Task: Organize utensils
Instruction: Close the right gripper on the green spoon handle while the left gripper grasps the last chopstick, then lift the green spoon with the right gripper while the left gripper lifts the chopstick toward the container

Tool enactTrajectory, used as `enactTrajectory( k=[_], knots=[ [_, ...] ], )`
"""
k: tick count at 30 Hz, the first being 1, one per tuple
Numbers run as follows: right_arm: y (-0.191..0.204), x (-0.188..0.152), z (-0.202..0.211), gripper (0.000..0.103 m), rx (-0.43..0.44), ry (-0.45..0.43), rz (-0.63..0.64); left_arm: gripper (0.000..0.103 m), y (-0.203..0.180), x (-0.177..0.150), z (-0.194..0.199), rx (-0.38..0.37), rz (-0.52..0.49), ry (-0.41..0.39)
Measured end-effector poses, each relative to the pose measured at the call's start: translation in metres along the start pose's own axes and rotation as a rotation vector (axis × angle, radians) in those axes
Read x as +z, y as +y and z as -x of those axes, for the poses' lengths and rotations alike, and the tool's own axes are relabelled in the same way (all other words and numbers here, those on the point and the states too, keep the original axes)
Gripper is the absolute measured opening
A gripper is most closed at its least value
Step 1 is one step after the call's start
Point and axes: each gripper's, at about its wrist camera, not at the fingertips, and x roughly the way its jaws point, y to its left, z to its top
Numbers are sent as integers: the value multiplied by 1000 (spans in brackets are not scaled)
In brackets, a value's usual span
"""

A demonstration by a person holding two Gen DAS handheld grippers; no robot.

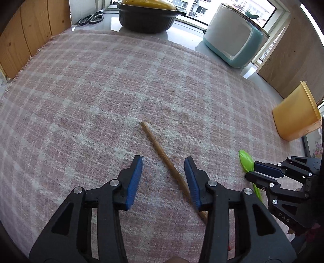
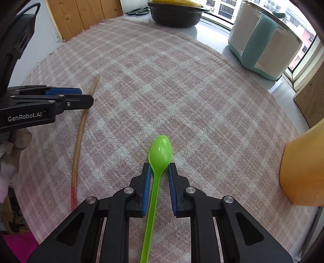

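Note:
A wooden chopstick (image 1: 162, 153) with a red end lies on the pink checked cloth (image 1: 101, 91). My left gripper (image 1: 163, 163) is open, its jaws on either side of the chopstick, not touching it. The chopstick also shows in the right wrist view (image 2: 81, 129), beside the left gripper (image 2: 85, 97). A green plastic spoon (image 2: 159, 161) lies on the cloth. My right gripper (image 2: 159, 168) is open with the spoon's neck between its blue pads, a small gap on each side. The spoon (image 1: 246, 161) and right gripper (image 1: 253, 170) show at the right of the left wrist view.
An orange plastic cup (image 1: 295, 115) stands at the right edge, also in the right wrist view (image 2: 303, 165). At the back are a black pot with a yellow lid (image 1: 147, 16), scissors (image 1: 91, 18) and a teal-and-white container (image 1: 235, 34). Wooden boards (image 1: 26, 34) stand at the left.

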Motion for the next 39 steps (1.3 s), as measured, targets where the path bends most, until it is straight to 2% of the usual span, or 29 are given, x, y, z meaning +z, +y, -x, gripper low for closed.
enactTrajectory(
  k=[2, 6, 8, 11, 16, 25, 27, 28, 29, 33, 39],
  knots=[
    [-8, -1, 1, 15, 9, 1, -24, 46, -4, 4, -2, 13, -21, 4],
    [-23, -3, 2, 15, 58, -3, -95, 43, -20, 9, -11, 84, -125, -17],
    [-31, -4, 3, 15, 80, -9, -133, 15, -28, 10, -14, 109, -164, -32],
    [-38, -7, 4, 15, 107, -16, -182, 9, -27, 14, -15, 34, -117, -23],
    [-45, -12, 11, 15, 117, -39, -219, 6, -27, 13, -10, -70, -59, -22],
    [-46, -15, 23, 14, 114, -88, -226, 4, -34, 5, 16, -146, -19, -62],
    [-46, -15, 30, 14, 107, -110, -225, 3, -38, 4, 27, -152, -24, -91],
    [-46, -16, 33, 10, 101, -120, -223, 3, -40, 3, 33, -158, -26, -105],
    [-47, -17, 37, 0, 96, -130, -219, 3, -42, 2, 37, -162, -27, -116],
    [-47, -18, 51, 0, 77, -160, -214, 3, -47, -1, 50, -149, -61, -144],
    [-41, -17, 38, 0, 95, -98, -185, 3, -39, -1, 30, -114, -47, -89]
  ],
)
